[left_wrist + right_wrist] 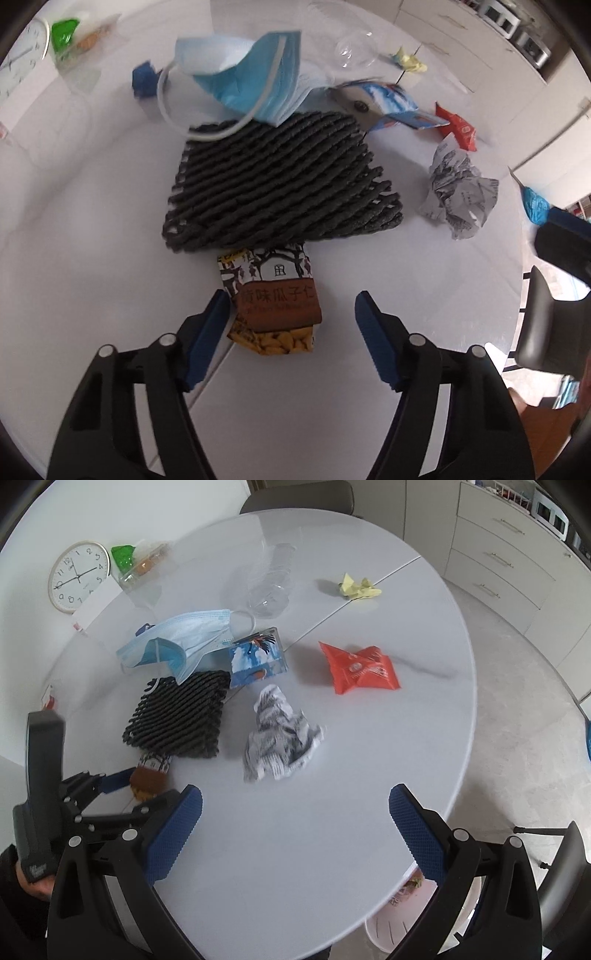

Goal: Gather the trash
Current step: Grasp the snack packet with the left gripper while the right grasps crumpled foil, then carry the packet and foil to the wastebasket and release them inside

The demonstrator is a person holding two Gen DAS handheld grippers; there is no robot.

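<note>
Here, your left gripper (291, 317) has its fingers spread around the near end of a seed snack packet (275, 299), the left pad just beside it. The packet's far end lies under a black foam net (280, 184), which carries a blue face mask (255, 77). Your right gripper (295, 823) hovers with fingers spread over the white table (295, 867), near crumpled newspaper (280, 738); a red wrapper (358, 668) lies beyond.

I am in a home dining or kitchen area. Evidence: round white counter (369, 812) with chairs (295, 494) drawn up to it; pale cabinet with handled drawers (498, 561) on a grey floor (517, 701); wall clock (78, 576) leaning against the white wall; household litter including a face mask (177, 638).
</note>
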